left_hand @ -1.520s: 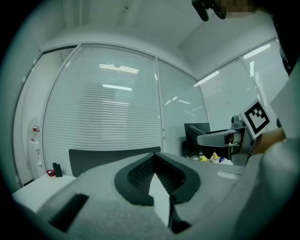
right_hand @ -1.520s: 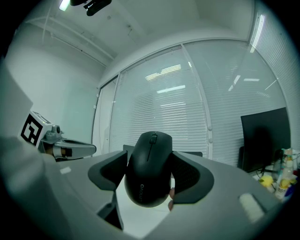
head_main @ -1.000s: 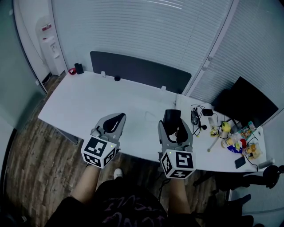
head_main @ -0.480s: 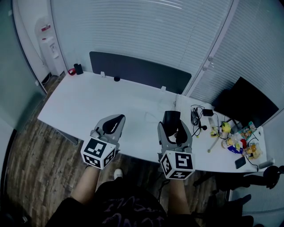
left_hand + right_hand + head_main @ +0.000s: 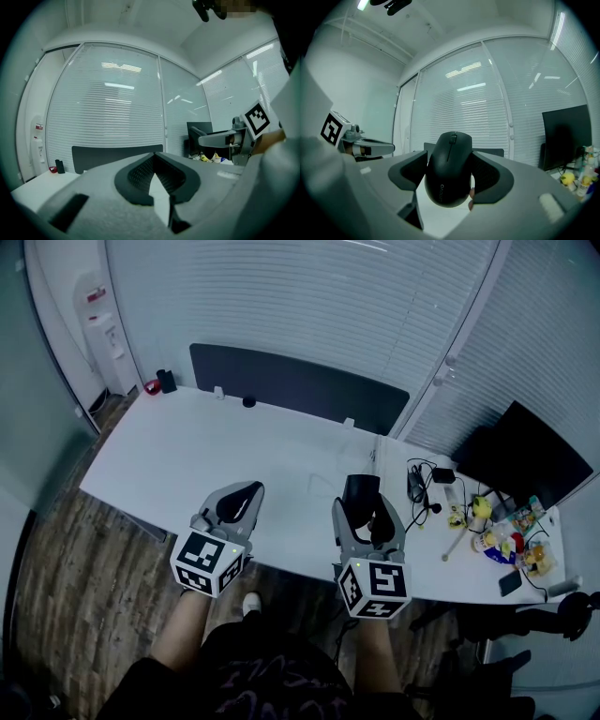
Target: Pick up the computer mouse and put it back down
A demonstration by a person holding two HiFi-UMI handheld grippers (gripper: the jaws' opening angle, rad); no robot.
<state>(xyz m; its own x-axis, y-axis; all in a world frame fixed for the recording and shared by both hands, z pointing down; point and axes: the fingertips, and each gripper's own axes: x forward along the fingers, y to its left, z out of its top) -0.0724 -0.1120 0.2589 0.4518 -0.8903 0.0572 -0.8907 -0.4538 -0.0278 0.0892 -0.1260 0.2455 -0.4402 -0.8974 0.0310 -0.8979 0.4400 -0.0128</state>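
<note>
A black computer mouse [image 5: 449, 169] sits between the dark pads of my right gripper [image 5: 450, 161], which is shut on its two sides with the wheel end pointing away from me. From the head view, the mouse [image 5: 361, 493] and right gripper [image 5: 362, 502] hang over the near part of the white desk [image 5: 206, 451]. Whether the mouse touches the desktop I cannot tell. My left gripper [image 5: 246, 493] is held level to the left, about a hand's width from the right one. Its tips meet and nothing is between them [image 5: 153, 157].
Cables and a charger [image 5: 420, 486], small bottles and yellow items [image 5: 497, 538] crowd the desk's right end, beside a black monitor [image 5: 525, 451]. A dark divider panel [image 5: 291, 385] runs along the far edge. A water dispenser [image 5: 98, 329] stands far left.
</note>
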